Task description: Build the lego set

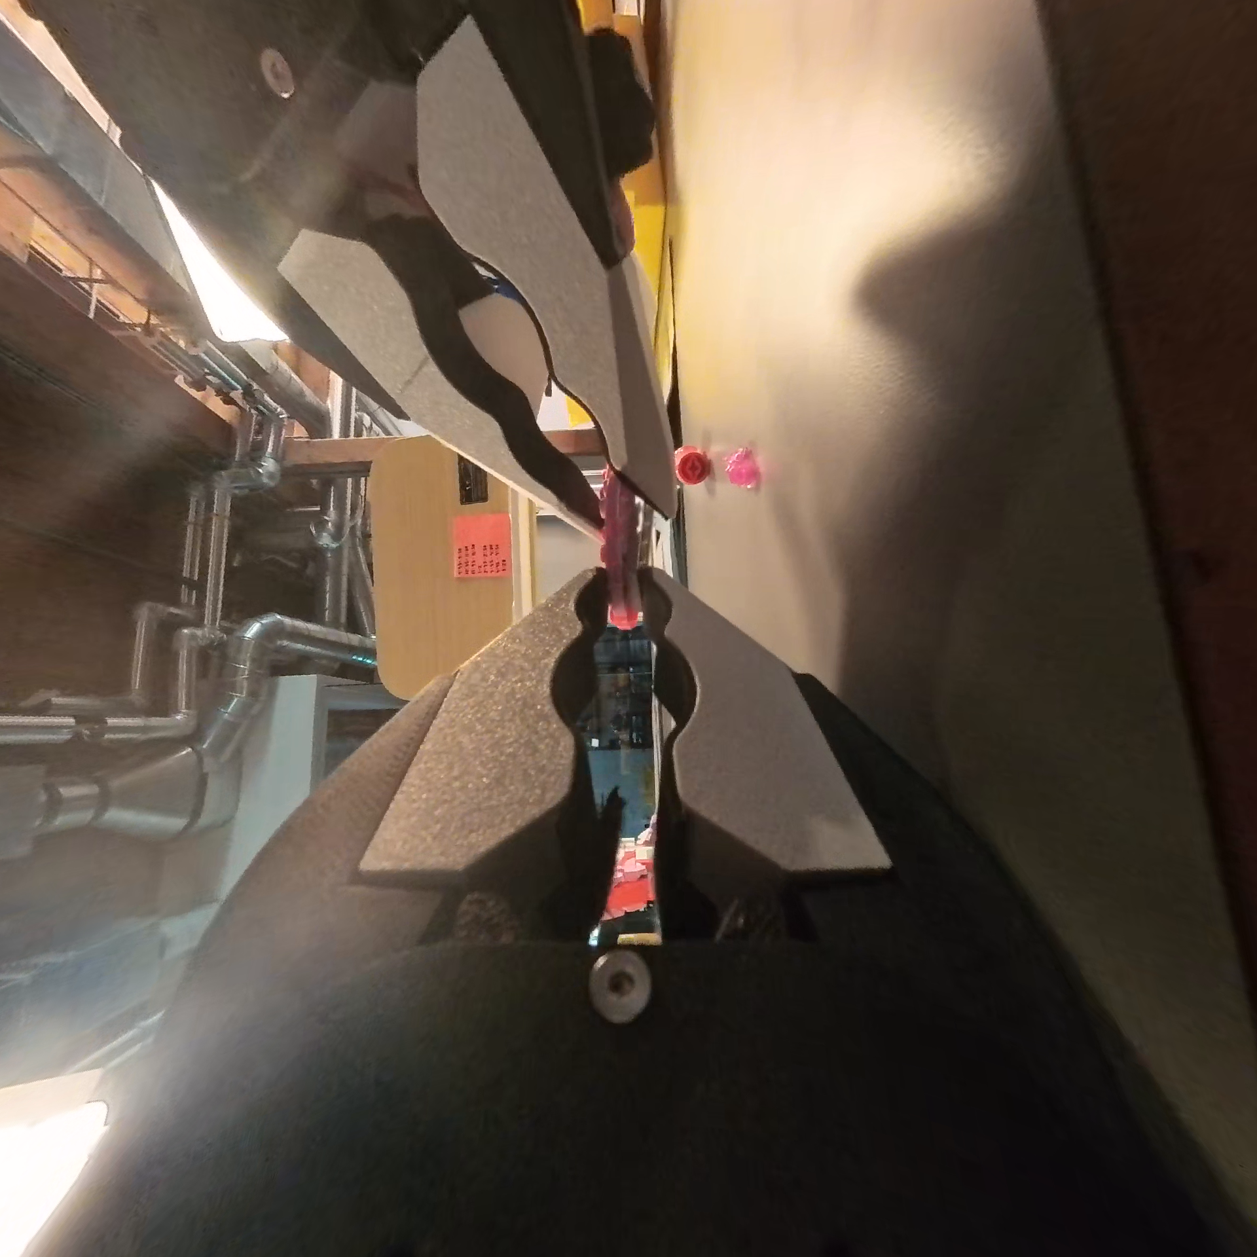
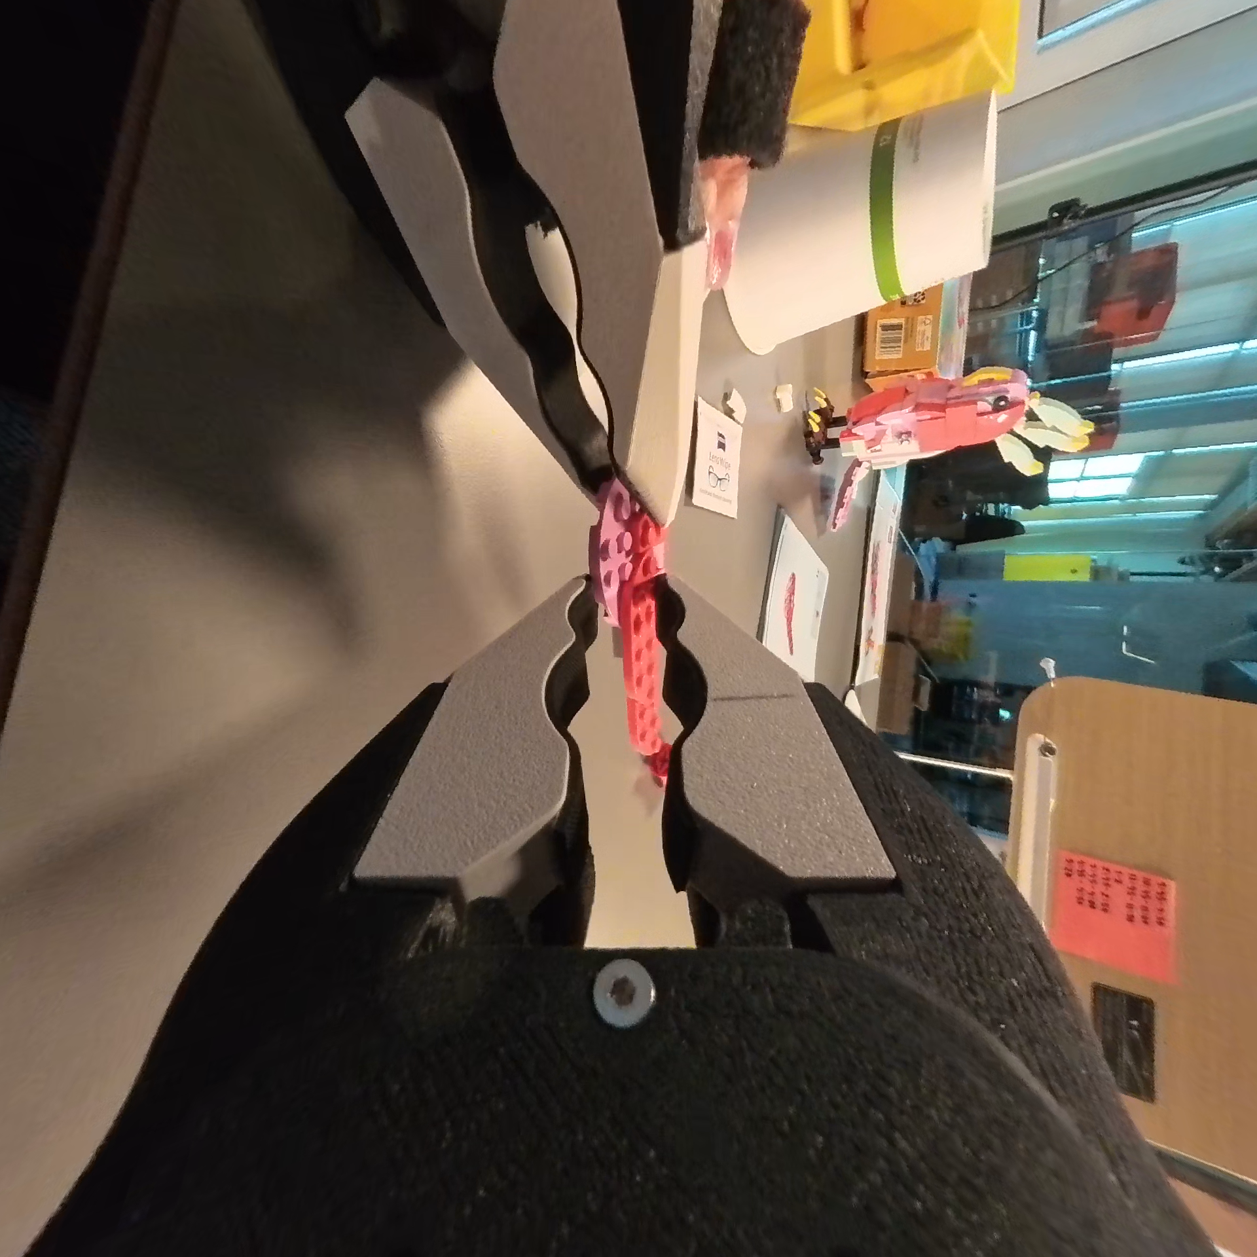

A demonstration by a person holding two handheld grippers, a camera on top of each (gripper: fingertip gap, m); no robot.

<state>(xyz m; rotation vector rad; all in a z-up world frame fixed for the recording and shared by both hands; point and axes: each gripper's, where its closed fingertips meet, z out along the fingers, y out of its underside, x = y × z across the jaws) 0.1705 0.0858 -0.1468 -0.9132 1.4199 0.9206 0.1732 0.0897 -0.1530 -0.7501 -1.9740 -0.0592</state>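
Left gripper (image 1: 620, 578) and right gripper (image 2: 626, 585) meet tip-to-tip, rolled sideways, each clenched on the pink-red studded plate assembly (image 2: 629, 578); table (image 1: 884, 340) at 3 o'clock from left.

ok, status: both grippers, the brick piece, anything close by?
Left gripper and right gripper both clamped on the pink-and-red studded plate assembly, held above the table. Two small red and pink studs loose on table nearby.

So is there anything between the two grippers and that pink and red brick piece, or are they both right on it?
Nothing visible is in the way. The left gripper and right gripper each have the pink and red brick piece between their fingertips, meeting tip to tip above the table.
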